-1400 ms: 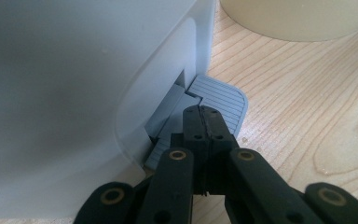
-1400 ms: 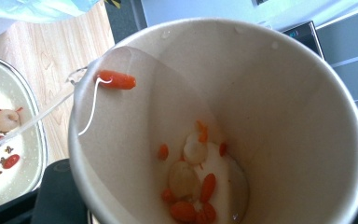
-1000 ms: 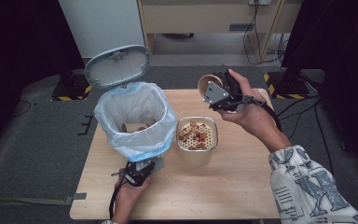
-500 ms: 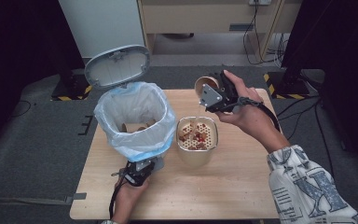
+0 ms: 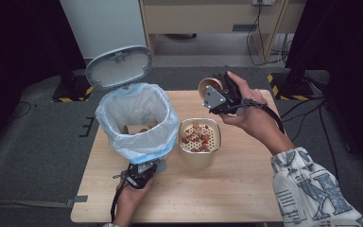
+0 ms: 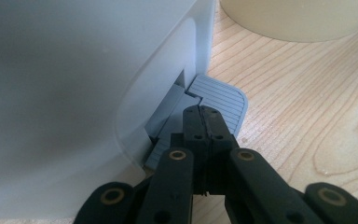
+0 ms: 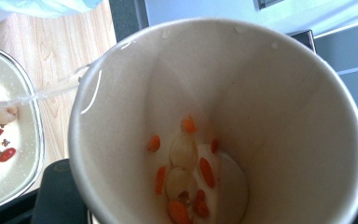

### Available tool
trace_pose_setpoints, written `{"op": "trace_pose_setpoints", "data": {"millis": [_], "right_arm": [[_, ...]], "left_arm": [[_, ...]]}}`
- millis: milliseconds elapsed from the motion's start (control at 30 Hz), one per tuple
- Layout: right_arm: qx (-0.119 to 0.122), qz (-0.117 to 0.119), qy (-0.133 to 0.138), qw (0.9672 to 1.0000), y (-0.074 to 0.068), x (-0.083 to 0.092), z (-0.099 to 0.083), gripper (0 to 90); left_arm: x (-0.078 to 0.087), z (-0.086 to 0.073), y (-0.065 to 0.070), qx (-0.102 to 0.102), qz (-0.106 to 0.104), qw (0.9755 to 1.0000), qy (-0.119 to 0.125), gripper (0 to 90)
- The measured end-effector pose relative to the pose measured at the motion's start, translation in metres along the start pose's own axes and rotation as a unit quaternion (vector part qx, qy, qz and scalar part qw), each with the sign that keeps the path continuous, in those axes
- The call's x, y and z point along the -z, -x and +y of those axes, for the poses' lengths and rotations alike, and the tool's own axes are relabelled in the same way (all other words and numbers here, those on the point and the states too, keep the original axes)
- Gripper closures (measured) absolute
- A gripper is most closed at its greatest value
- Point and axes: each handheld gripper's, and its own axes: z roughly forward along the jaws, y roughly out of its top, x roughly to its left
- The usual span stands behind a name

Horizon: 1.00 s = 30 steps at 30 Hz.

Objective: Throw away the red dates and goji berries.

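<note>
Left of the strainer-topped cream tub [image 5: 200, 142], the left gripper [image 6: 204, 122], jaws closed, presses the bin's grey ribbed pedal [image 6: 221, 98]. Beyond it, the right gripper [image 5: 216, 97] clamps a light, crushable brown paper cup [image 7: 223, 121]; hold its wall gently.

The tan paper cup [image 7: 261, 93] is showing orange-red berries [image 7: 207, 171] inside. The white bin [image 5: 137, 137] is wearing a pale blue liner [image 5: 123, 106]; its ribbed pedal [image 6: 219, 100] is showing grey against the light wood-grain bench [image 5: 246, 189].

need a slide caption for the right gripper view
Paper cup held tilted, red berries and pale pieces stuck inside.
</note>
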Motion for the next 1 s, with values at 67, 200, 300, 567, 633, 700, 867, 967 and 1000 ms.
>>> {"op": "trace_pose_setpoints", "data": {"millis": [67,200,300,567,633,700,867,967,1000], "right_arm": [[0.001,-0.001,0.0,1.0,0.0,0.0005,0.0002,30.4],[0.015,-0.006,-0.008,0.9998,0.0006,0.0011,0.0008,30.4],[0.032,-0.012,-0.013,0.9993,-0.0008,0.0017,0.0036,30.4],[0.033,-0.014,-0.016,0.9992,0.0001,0.0016,0.0029,30.5],[0.034,-0.014,-0.018,0.9992,0.0003,0.0019,0.0024,30.4],[0.037,-0.014,-0.016,0.9991,0.0002,0.0023,0.0029,30.4],[0.038,-0.014,-0.015,0.9991,0.0007,0.0026,0.0034,30.4],[0.037,-0.014,-0.014,0.9991,-0.0002,0.0024,0.0038,30.5],[0.037,-0.014,-0.014,0.9991,-0.0001,0.0024,0.0038,30.4]], "left_arm": [[0.0,0.0,-0.0001,0.0,0.0,1.0,0.0,89.2],[0.0,0.0,-0.0002,0.0,-0.001,1.0,0.0,89.1],[0.0,0.0001,-0.0001,0.0,-0.001,1.0,0.0,89.2],[-0.0001,0.0001,-0.0002,-0.001,0.0,1.0,0.0,89.2],[0.0,0.0001,-0.0003,0.0,-0.001,1.0,0.0,89.2],[0.0,0.0001,-0.0001,-0.001,-0.001,1.0,0.0,89.1],[-0.0001,0.0001,-0.0002,-0.001,0.0,1.0,0.0,89.2],[-0.0001,0.0001,-0.0002,-0.001,0.0,1.0,0.0,89.2],[-0.0001,0.0001,-0.0002,-0.001,-0.001,1.0,0.0,89.2]]}}
